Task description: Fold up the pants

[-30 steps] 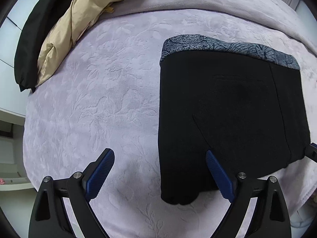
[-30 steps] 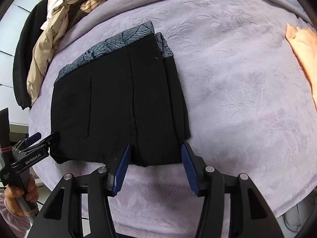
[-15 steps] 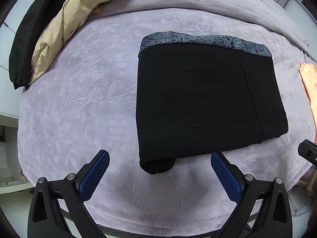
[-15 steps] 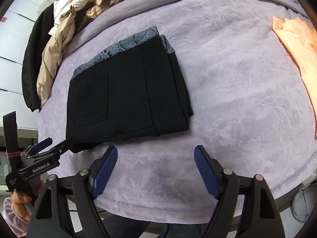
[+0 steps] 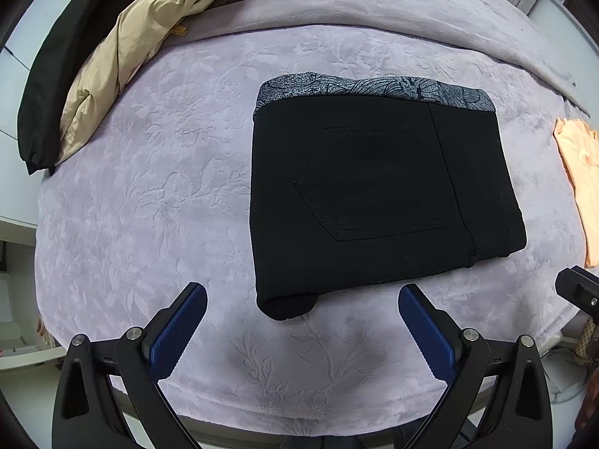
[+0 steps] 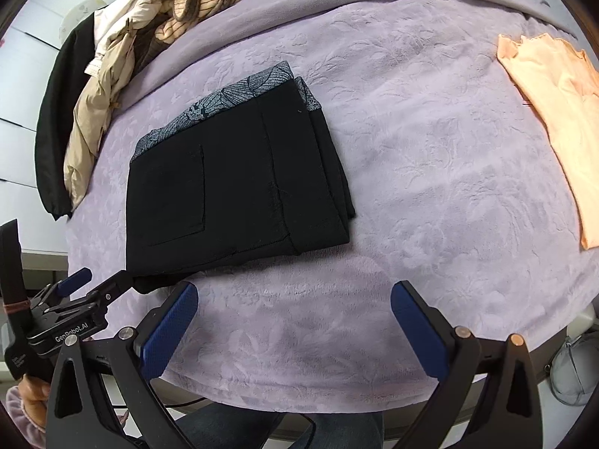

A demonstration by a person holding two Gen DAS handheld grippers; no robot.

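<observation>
**Pants lie folded on the blanket; both tools empty above them**

The black pants (image 5: 378,194) lie as a compact folded rectangle on the lilac embossed blanket (image 5: 157,202), patterned grey waistband (image 5: 374,89) on the far edge, a back pocket facing up. The landmark is the pants.

The left tool (image 5: 301,321) hangs just off the near edge of the pants, pads spread wide, nothing between them. The right tool (image 6: 294,327) is also off the near edge, toward the pants' near right corner; its jaws are opening, with only blanket between them. Neither tool touches the pants.

Left of the pants and beyond, a beige jacket (image 5: 123,71) and a black garment (image 5: 48,86) are heaped near the blanket's edge. Well apart on the right of the pants lies an orange garment (image 6: 554,112), flat.

A hand (image 6: 32,389) holds the left tool's handle, seen in the right wrist view.
</observation>
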